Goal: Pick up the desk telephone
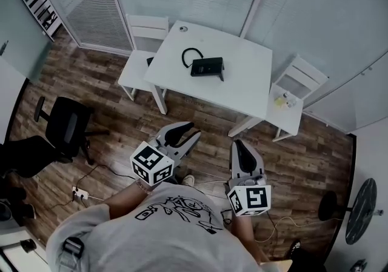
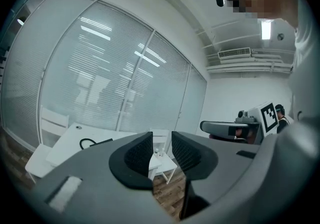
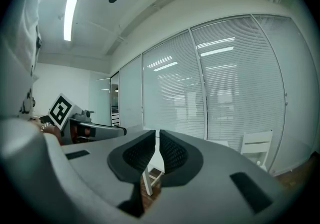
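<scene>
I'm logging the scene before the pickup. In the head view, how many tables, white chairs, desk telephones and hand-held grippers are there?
Table: 1
White chairs: 2
Desk telephone: 1
Hand-held grippers: 2 (left hand-held gripper, right hand-held gripper)
Total: 6

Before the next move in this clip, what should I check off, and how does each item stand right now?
1. Desk telephone in sight, lying on the white table: ok.
2. Left tongs empty: ok.
3. Right tongs empty: ok.
4. Tongs opened for a grasp: not ok, both shut.
5. Tongs at the telephone: not ok, both hang over the floor, short of the table.
</scene>
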